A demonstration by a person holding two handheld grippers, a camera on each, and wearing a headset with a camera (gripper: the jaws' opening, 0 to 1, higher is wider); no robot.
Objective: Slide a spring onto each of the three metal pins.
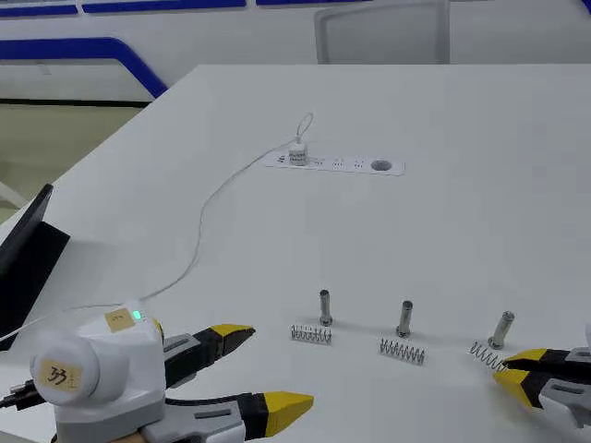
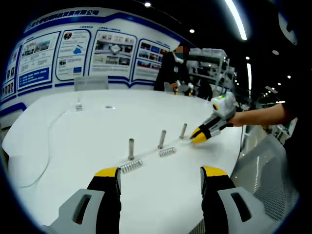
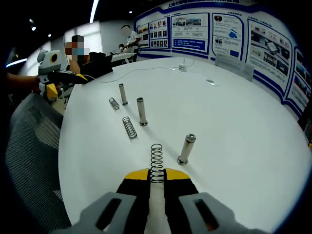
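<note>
Closest to the headset, the left gripper [image 1: 272, 366] is pointing across the white table [image 1: 443, 231] from a spot nearer the person than the middle pin [image 1: 404, 318] and well to its left. Its yellow-tipped jaws are standing wide apart, gripping nothing and touching none of the parts.

The middle pin is standing upright on its base, with the middle spring [image 1: 402, 351] lying on its side just in front of the pin's foot. To the left of the middle pin, the left pin [image 1: 325, 307] is standing the same way, and the left spring [image 1: 311, 334] is lying just in front of it. To the right of the middle pin, the right pin [image 1: 502, 329] is standing on its base.

Farther right of the middle pin than the right pin, the right gripper [image 3: 157, 175] is reaching in with its jaws drawn close together, pinching the near end of the right spring [image 3: 156, 163]. The rest of that spring is stretching out from the jaw tips, with its free end just beside the right pin's foot and apart from it.

Well beyond the middle pin, a white power strip [image 1: 334, 163] is lying flat on the table, and a white cable [image 1: 199, 240] is curving from it toward the left.
</note>
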